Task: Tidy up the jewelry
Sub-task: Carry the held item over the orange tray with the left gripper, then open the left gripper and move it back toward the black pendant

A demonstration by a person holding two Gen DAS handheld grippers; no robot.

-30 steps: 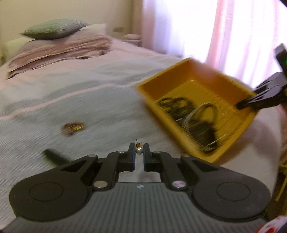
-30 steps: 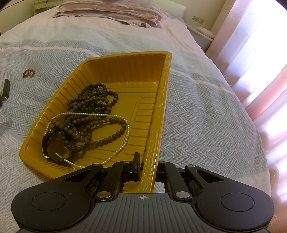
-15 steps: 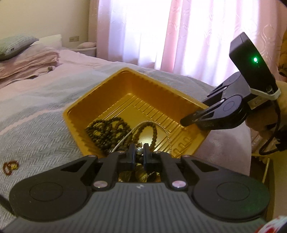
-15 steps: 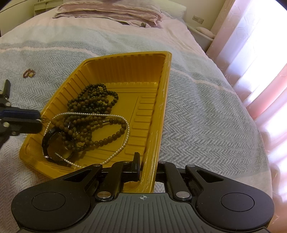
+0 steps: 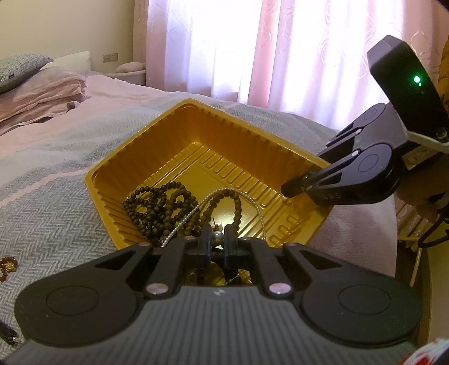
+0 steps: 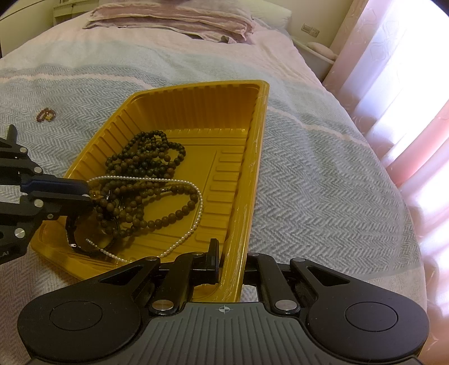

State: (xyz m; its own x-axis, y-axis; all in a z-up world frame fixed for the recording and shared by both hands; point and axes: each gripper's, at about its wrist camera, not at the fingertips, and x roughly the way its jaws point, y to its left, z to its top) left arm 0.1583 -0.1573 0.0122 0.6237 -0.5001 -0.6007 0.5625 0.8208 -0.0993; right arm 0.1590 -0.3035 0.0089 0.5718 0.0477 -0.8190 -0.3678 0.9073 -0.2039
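A yellow plastic tray (image 6: 252, 157) lies on the bed and holds dark bead necklaces (image 6: 146, 160), a white pearl strand (image 6: 193, 221) and a black bangle (image 6: 73, 241). My left gripper (image 5: 217, 237) is shut on a small pearl earring (image 5: 217, 236) and holds it over the tray's near end, above the beads; it shows in the right wrist view (image 6: 87, 193). My right gripper (image 6: 230, 261) is shut on the tray's rim, one finger inside, one outside; it shows in the left wrist view (image 5: 297, 185).
A small red and gold piece (image 6: 45, 114) lies on the grey herringbone bedspread (image 6: 322, 196) left of the tray. Folded pink bedding (image 6: 174, 16) and a pillow (image 5: 19, 67) are at the bed's head. Pink curtains (image 5: 280, 50) hang beyond the bed.
My left gripper has swung right from the open bedspread to over the tray, carrying the earring. My right gripper has kept its hold on the tray rim.
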